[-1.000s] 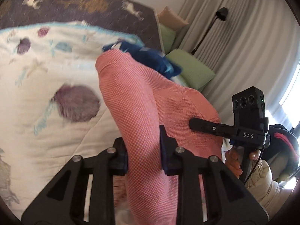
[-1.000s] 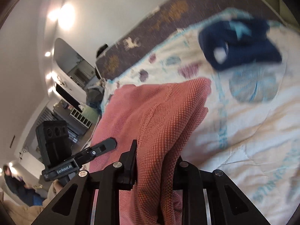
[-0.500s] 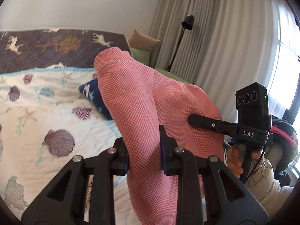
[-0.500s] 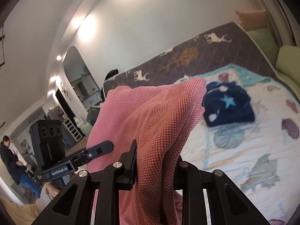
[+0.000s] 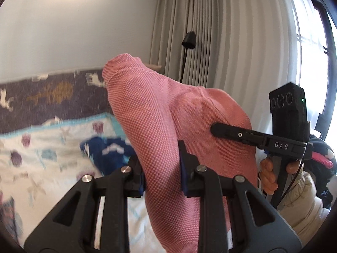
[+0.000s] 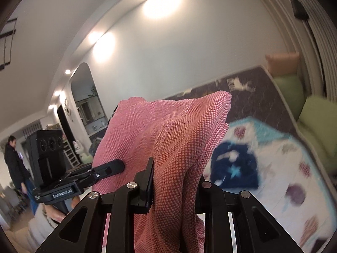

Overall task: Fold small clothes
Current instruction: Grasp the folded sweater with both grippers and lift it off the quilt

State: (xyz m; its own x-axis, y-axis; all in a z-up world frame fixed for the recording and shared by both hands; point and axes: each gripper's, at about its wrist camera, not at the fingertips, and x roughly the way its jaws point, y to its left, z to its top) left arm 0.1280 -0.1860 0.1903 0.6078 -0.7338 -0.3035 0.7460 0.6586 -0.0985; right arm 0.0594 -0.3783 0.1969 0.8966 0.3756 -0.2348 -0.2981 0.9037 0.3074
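Both grippers, left gripper [image 5: 161, 169] and right gripper [image 6: 174, 181], pinch the pink garment [image 5: 160, 126] above the seashell quilt [image 5: 42, 147]; grey curtains [image 5: 221, 42] behind.

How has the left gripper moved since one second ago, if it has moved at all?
Yes. The left gripper, shut on the pink garment, has risen: the bed quilt that filled its view now sits low, with wall and curtain above.

Both views bright, evenly lit. Ceiling lights [image 6: 160, 2] bloom as glare patches on wall. Window [image 5: 311, 48] overexposed, daylight washing curtain [image 5: 221, 42]. Bedspread [image 5: 42, 154] and blue garment [image 6: 233, 166] motion-blurred; pink cloth [image 5: 151, 113] sharp. Fisheye bends edges; dark vignette in corners.
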